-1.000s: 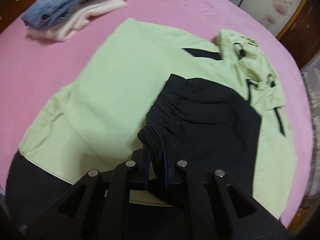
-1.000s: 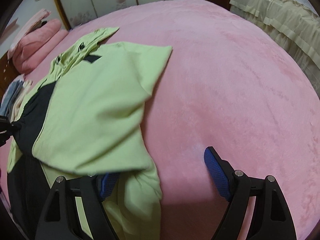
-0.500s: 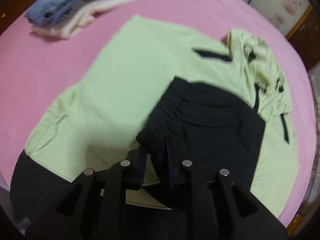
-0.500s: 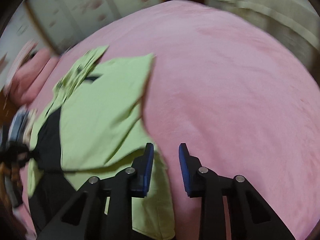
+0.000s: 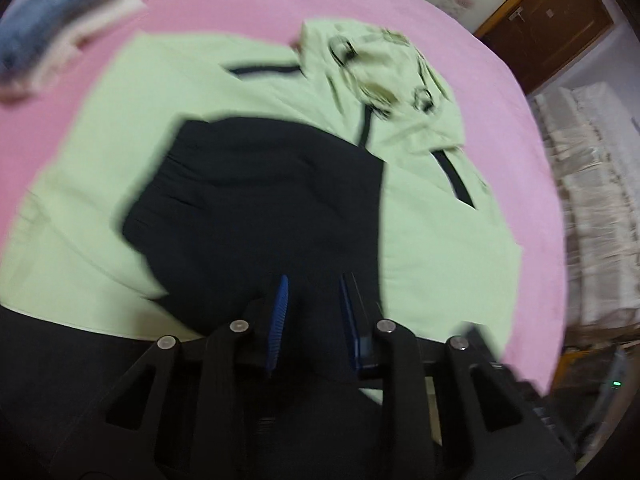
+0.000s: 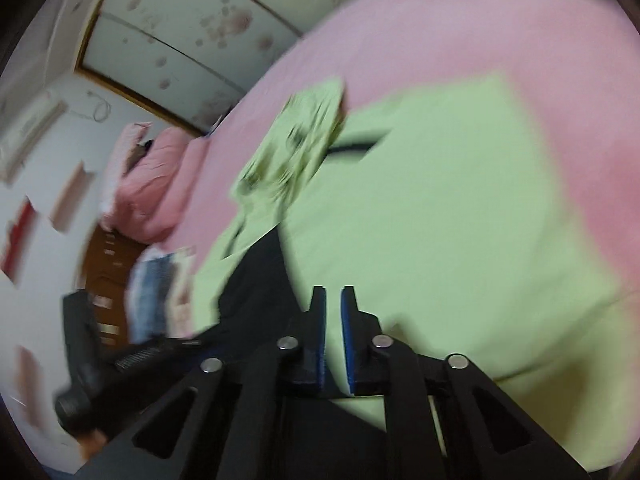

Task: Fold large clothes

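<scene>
Two claws over a green and black jacket on a pink bed

One large jacket [image 5: 248,136] lies spread on the pink bed [image 5: 248,4], pale green over most of its body with a black section folded across the middle. Its hood [image 5: 380,72] sits at the far end, crumpled, with dark trim and eyelets that motion blur makes hard to read. A black zipper line runs down from the hood, and a short black stripe shows on the green panel just beside it.

Seen from the left wrist, the left claw [image 5: 314,300] hangs just over the near edge of the black section. Its two blue-padded fingers [image 5: 280,304] stand apart with a clear gap between them, and no cloth is caught there. A stack of folded clothes [image 5: 48,44], blue denim on top of cream layers, rests on the bed well apart from the jacket, at the far left.

Seen from the right wrist, the right claw [image 6: 333,320] is over the green panel of the jacket [image 6: 440,220], near where it meets the black part. Its fingers are nearly together, a thin slit left between the blue pads; whether fabric is pinched in it cannot be told through the blur. A pink quilt [image 6: 152,184] lies heaped at the head of the bed, beside floral sliding doors [image 6: 192,24].
</scene>
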### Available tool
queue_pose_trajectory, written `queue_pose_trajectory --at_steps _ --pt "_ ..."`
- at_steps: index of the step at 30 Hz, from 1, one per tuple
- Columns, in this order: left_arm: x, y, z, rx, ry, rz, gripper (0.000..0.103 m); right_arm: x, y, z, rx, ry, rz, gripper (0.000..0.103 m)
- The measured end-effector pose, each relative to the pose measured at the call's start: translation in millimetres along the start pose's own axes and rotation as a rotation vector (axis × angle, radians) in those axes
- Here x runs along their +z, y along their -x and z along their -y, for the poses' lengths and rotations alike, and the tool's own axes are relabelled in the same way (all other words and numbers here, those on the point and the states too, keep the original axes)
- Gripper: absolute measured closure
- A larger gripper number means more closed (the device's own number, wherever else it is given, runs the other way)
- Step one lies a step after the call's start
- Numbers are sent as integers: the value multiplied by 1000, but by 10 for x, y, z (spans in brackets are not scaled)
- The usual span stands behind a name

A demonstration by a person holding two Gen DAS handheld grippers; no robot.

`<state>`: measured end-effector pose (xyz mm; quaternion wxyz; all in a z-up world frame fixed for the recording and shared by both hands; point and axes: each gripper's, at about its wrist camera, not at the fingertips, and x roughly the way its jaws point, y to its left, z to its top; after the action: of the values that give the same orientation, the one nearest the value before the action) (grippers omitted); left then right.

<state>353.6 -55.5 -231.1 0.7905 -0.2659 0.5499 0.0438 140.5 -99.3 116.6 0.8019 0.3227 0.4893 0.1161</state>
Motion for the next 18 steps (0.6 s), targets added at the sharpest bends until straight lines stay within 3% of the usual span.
queue_pose_trajectory --at_steps 3,5,7,11,13,14,16,18 --pt "-70 -279 19 60 -16 -80 80 -87 -329 -23 19 -77 -70 99" --pt "-72 -392 -106 149 -32 -91 81 -96 -425 55 -52 -75 -113 99" --pt "-54 -410 -272 138 -26 -74 82 -21 -362 307 -163 -53 -120 101" --pt "42 -398 -439 178 -35 -40 84 190 179 942 -323 -26 15 103" --pt "90 -411 -436 264 -59 -17 84 277 363 1205 -243 -83 34 103" --pt "128 -416 -435 285 -64 -17 84 294 411 1232 -254 -90 49 103" --pt "148 -408 -373 329 -67 -16 84 343 450 1121 -486 -3 87 103" --pt "153 -359 -290 344 -79 5 84 370 517 978 -517 20 181 103"
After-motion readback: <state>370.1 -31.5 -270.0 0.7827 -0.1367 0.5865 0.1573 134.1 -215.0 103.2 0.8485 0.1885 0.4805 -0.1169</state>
